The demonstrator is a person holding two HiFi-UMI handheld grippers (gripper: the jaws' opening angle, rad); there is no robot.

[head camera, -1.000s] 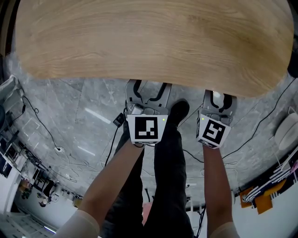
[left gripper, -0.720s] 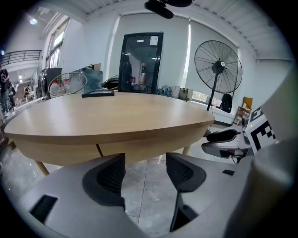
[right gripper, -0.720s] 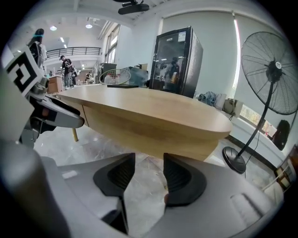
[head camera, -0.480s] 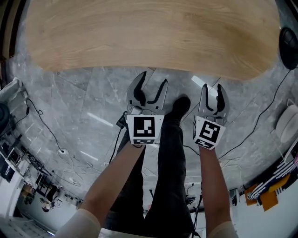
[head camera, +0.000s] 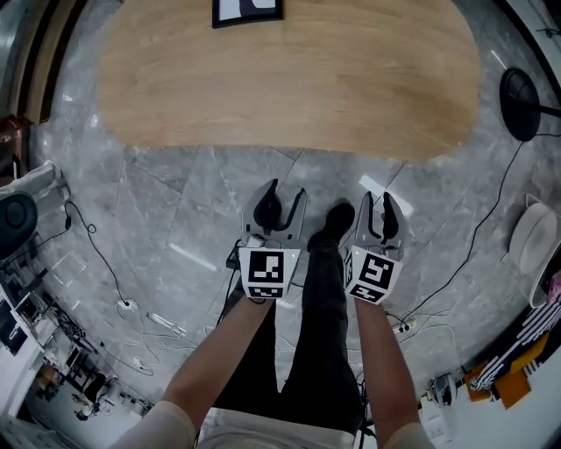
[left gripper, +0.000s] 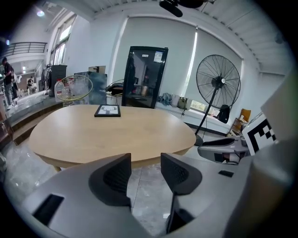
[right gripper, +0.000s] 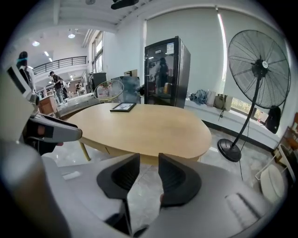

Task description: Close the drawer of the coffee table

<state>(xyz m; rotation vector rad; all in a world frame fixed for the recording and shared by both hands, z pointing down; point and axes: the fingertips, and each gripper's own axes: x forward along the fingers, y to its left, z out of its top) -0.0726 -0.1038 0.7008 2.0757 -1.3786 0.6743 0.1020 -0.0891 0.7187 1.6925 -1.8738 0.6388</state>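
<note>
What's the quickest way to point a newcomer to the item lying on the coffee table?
Start at the big oval wooden coffee table. Near its far edge lies a flat black-framed card with a white face. It is the only thing seen on the bare wood.

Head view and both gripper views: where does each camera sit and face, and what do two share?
Head view: on the head, facing steeply down; coffee table, forearms, legs, left gripper, right gripper.
Left gripper view: rides that gripper, faces the table; its empty jaws have just been closing.
Right gripper view: the same, its empty jaws also just closing.
Shared: both gripper views show the fan.
</note>
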